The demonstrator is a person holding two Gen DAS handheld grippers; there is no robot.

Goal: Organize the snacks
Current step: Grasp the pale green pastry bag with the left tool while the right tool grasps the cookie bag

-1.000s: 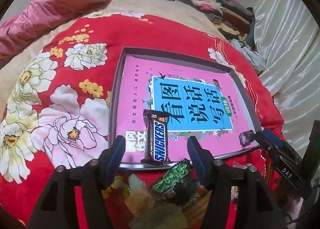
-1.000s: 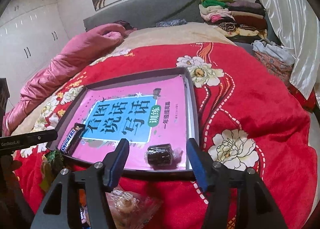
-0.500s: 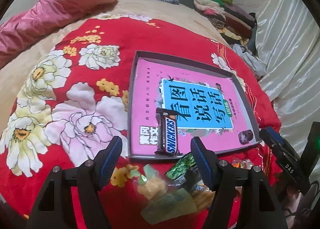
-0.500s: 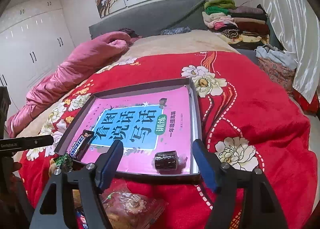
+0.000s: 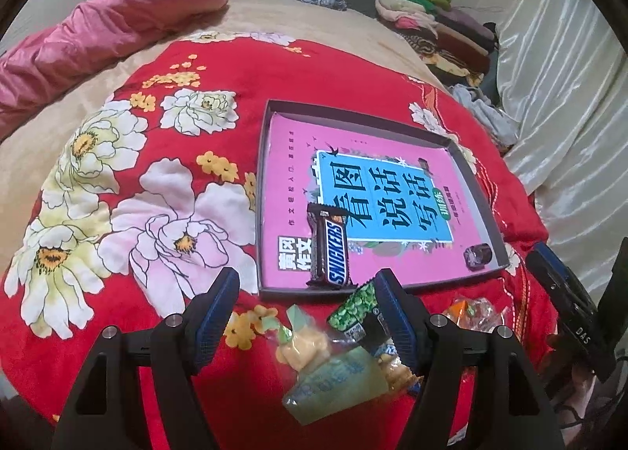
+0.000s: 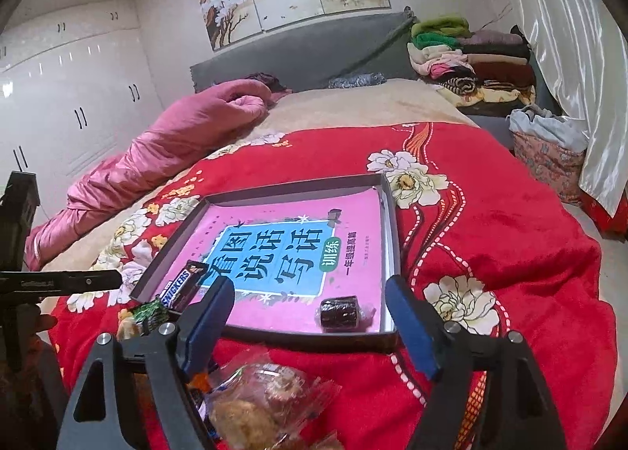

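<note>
Two snacks lie in the tray (image 5: 262, 191): a chocolate bar (image 5: 329, 249) at 7 o'clock, a dark candy (image 6: 339, 310) at 5 o'clock. Several packets (image 5: 337, 355) remain on the bed (image 5: 117, 293) at the tray's near edge. The left tool (image 5: 306, 322) is released, empty. The right tool (image 6: 310, 328) has just been opening, empty.

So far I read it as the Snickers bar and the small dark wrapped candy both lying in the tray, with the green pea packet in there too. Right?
Not quite. The Snickers bar and the small dark candy do lie in the tray, but the green pea packet lies outside it, on the red blanket just beyond the near rim. The left wrist view shows this.
</note>
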